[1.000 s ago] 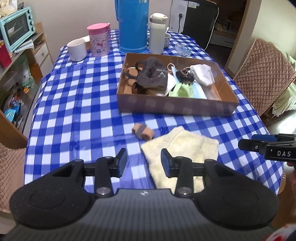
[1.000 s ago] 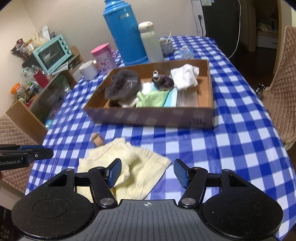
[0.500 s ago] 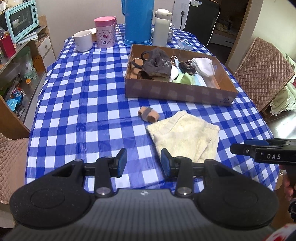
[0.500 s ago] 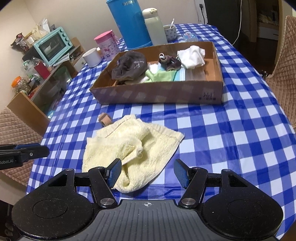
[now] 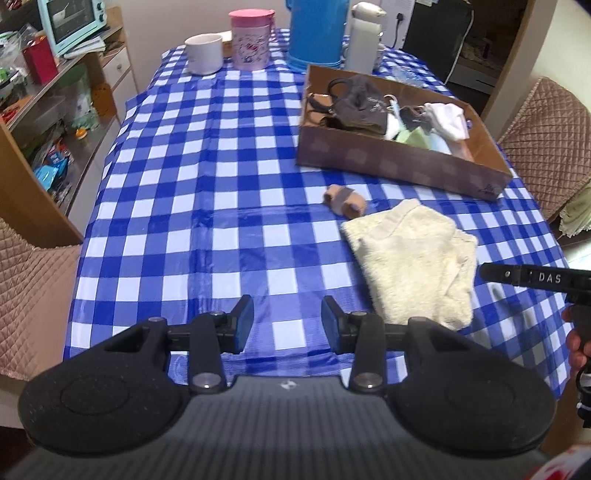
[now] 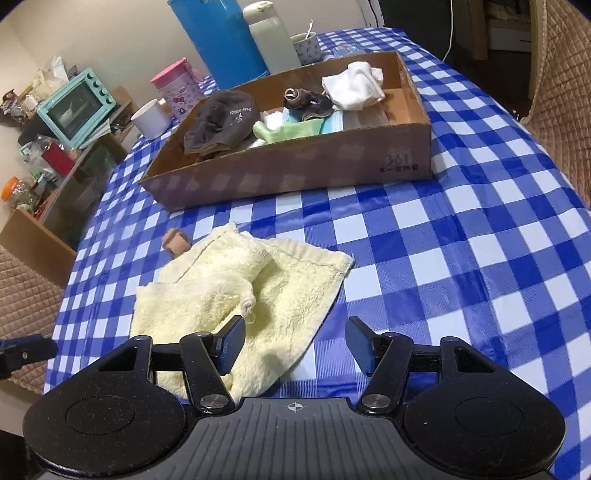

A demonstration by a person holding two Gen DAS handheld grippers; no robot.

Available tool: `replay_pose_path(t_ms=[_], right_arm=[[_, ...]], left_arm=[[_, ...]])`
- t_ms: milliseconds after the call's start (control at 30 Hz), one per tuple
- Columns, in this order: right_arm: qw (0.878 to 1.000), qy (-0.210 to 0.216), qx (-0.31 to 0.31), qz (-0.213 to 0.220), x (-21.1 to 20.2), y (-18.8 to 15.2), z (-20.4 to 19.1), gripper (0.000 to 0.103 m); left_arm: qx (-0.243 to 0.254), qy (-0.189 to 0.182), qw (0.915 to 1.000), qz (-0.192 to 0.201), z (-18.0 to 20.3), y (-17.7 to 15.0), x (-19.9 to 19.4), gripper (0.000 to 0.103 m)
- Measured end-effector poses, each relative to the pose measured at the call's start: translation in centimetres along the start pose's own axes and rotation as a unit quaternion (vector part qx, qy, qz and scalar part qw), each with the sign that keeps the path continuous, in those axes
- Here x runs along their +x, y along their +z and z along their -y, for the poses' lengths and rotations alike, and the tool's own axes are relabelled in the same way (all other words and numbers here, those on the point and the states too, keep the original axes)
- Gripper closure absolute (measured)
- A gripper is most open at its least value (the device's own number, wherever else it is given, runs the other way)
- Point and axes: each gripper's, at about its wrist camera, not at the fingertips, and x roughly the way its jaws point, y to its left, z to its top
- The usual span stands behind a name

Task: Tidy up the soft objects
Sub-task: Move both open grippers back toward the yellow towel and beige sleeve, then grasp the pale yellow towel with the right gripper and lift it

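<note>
A crumpled pale yellow towel [image 6: 236, 291] [image 5: 413, 262] lies on the blue checked tablecloth near the front edge. My right gripper [image 6: 295, 341] hovers low over the towel's near corner; its jaws are closing, with towel edge below them but nothing pressed between the pads. My left gripper [image 5: 287, 324] stands open over bare cloth, left of the towel, holding nothing. A small tan rolled sock [image 5: 345, 201] [image 6: 176, 242] rests just beyond the towel. Behind it a cardboard box [image 6: 295, 173] [image 5: 399, 166] holds a grey hat, white cloth, masks and other soft items.
At the table's far end stand a blue thermos [image 5: 317, 33], a white flask [image 5: 365, 37], a pink cup [image 5: 251, 38] and a white mug [image 5: 204, 53]. Shelving with a teal oven [image 6: 75, 105] lines the left side. Quilted chairs [image 5: 546, 133] flank the table.
Both grippers pulled back toward the table's front edge and sank. The right one came down over the towel's near corner and narrowed slightly; the left shifted left, off the towel.
</note>
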Motion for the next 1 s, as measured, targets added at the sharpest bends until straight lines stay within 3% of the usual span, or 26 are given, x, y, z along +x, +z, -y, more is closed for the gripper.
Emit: replay_pose_path(t_ms=[300, 367, 433, 467, 800, 1000], right_arm=[[1.000, -0.013, -0.001, 0.002, 3.2, 0.0, -0.1, 0.061], [1.000, -0.011, -0.012, 0.005, 3.5, -0.2, -0.4, 0.074], [1.000, -0.016, -0.022, 0.007, 3.7, -0.2, -0.6, 0.098], [1.000, -0.012, -0.025, 0.006, 3.7, -0.2, -0.6, 0.100], [0.996, -0.025, -0.016, 0.080, -1.6, 1.2, 1.0, 0.101], [0.993, 0.022, -0.027, 0.114, -4.4, 2.3, 0.2, 0.101]], left_arm=[[-0.004, 0.008, 0.9999, -0.012, -0.6, 0.4, 1.4, 0.066], [-0.004, 0.008, 0.9999, -0.012, -0.6, 0.4, 1.4, 0.066], [-0.002, 0.007, 0.9999, -0.013, -0.6, 0.6, 1.7, 0.066], [-0.002, 0.006, 0.9999, -0.014, -0.6, 0.7, 1.8, 0.066], [0.013, -0.008, 0.9998, -0.011, 0.3, 1.7, 2.7, 0.066], [0.024, -0.020, 0.9994, -0.011, 1.4, 1.9, 3.1, 0.066]])
